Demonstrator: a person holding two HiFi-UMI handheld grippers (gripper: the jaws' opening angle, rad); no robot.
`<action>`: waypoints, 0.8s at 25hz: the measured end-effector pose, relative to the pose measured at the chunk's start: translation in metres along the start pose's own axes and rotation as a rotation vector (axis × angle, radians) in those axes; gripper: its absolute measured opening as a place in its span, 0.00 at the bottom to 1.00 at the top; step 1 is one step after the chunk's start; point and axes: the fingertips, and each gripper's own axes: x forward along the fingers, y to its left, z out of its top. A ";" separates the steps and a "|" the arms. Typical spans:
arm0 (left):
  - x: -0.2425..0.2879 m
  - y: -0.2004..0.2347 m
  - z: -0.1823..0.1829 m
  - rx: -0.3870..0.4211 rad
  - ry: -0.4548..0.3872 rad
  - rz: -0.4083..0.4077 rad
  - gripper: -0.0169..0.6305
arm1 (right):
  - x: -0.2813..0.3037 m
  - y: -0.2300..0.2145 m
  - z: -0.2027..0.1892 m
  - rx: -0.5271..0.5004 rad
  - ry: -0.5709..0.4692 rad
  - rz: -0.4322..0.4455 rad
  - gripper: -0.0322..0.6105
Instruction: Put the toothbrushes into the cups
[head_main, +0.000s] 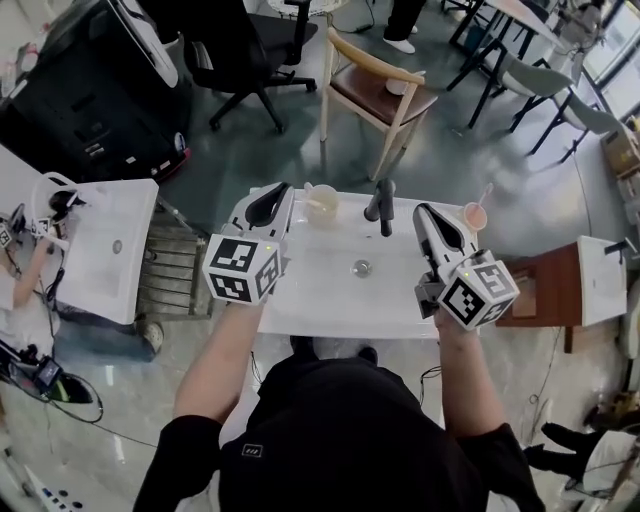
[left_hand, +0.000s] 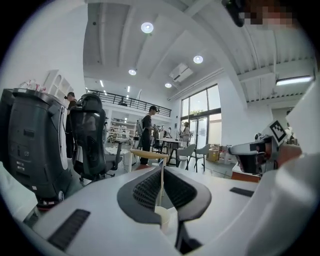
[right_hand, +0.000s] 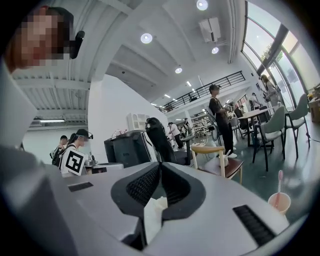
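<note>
The left gripper (left_hand: 161, 170) is held level above the white sink (head_main: 320, 300), jaws pressed together. Only a thin pale line shows at their seam, and I cannot tell what it is. Just ahead of its tips and a little to their right, a cream cup (head_main: 321, 204) stands on the back edge of the sink. Whether a toothbrush is in it cannot be made out.

The right gripper (right_hand: 160, 172) is held level beside the left one, over the sink's right side. Its jaws are also pressed together, with nothing between them. Ahead of it and to its right stands a pink cup (right_hand: 279, 201) at the sink's back corner, with a pink toothbrush (right_hand: 279, 182) upright in it, head up. The cup is apart from the gripper.

A black tap (head_main: 381, 205) rises ahead between the two grippers, and the drain (head_main: 362, 267) lies between them.
</note>
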 end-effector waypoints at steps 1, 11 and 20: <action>-0.003 -0.012 0.004 -0.003 -0.007 0.009 0.07 | -0.011 -0.005 0.004 -0.004 -0.007 0.006 0.11; -0.027 -0.153 0.034 0.004 -0.067 0.054 0.06 | -0.120 -0.043 0.031 -0.064 -0.088 0.121 0.10; -0.065 -0.180 0.034 0.051 -0.045 0.073 0.06 | -0.169 -0.017 0.045 -0.135 -0.151 0.123 0.09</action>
